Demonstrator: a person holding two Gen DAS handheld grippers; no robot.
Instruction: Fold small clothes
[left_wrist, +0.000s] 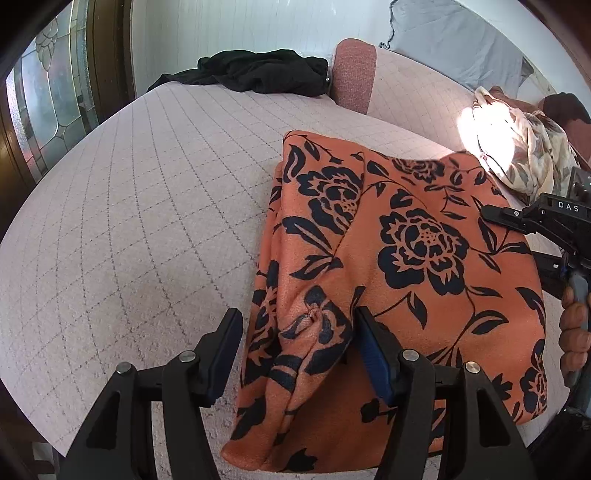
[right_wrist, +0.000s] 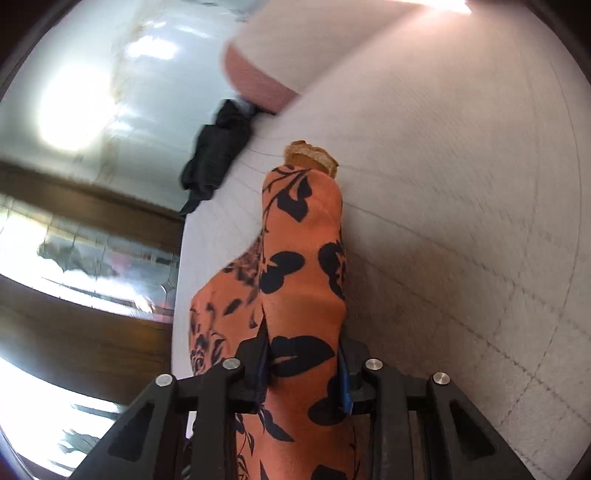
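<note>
Closest to me, at the near edge of the orange floral-print fabric garment (left_wrist: 399, 258), my left hand-held gripper (left_wrist: 295, 354) stands released, its jaws apart on either side of a raised pucker of the cloth, with no pad visibly pressing on it. My right hand-held gripper (right_wrist: 304, 373) is clenched on a bunched fold of that same garment, the cloth running up between its jaws; from the left wrist view it reaches in from the garment's right side, my hand (left_wrist: 574, 325) on its handle. The garment lies partly folded on the pale pink quilted bed cover (left_wrist: 147, 221).

To do this fold well, I judge I should get the left jaws onto the near corner before lifting, so both edges travel together, and carry the held fold low and level across so the layers line up without dragging the layer underneath.

Beyond the garment's far right corner sits a cream leaf-print cloth bundle (left_wrist: 524, 155), washed out by sunlight. Further off, past the garment's far edge, a crumpled black garment (left_wrist: 258, 70) lies beside a pink cushion (left_wrist: 354, 74).

The right wrist view is blurred, and I cannot tell how many layers my right jaws hold. The garment's near hem is cut off behind my left jaws.
</note>
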